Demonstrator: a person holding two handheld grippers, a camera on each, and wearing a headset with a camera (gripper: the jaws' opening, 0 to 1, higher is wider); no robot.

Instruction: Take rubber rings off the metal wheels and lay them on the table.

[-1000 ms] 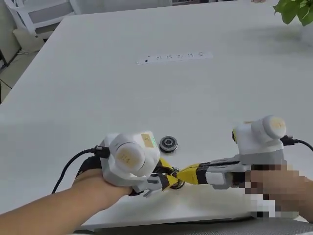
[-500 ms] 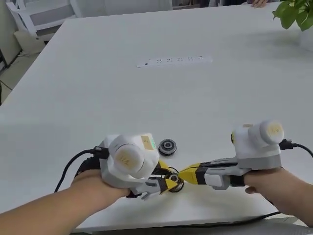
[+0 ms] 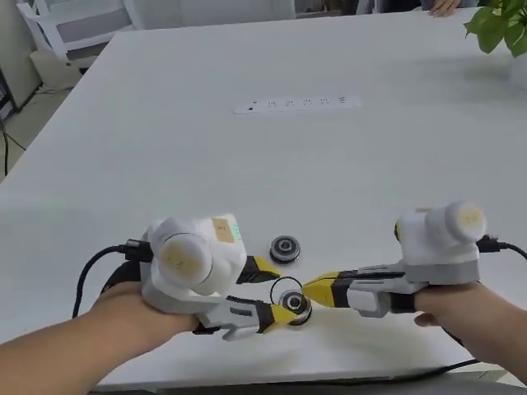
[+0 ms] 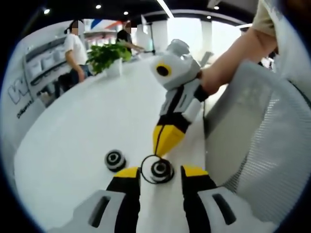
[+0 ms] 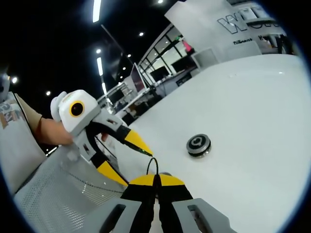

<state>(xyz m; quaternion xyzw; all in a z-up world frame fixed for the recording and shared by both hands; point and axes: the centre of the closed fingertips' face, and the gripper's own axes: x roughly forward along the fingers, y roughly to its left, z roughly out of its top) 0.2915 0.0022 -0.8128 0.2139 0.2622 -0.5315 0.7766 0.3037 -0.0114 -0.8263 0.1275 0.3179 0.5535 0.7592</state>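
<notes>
The right hand-held gripper (image 5: 154, 177) is clenched on the thin ring (image 4: 142, 171), which looks soft and stretchy and best pinched at its edge, beside the wheel (image 3: 295, 304) on the surface (image 3: 247, 164) between the left hand-held gripper's (image 3: 282, 292) open jaws.

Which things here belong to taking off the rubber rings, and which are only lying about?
Job:
- rubber ring, pinched by the right hand-held gripper
- wheel between the open jaws of the left hand-held gripper
- second wheel on the table

Lying about:
- power strip
- plant
</notes>
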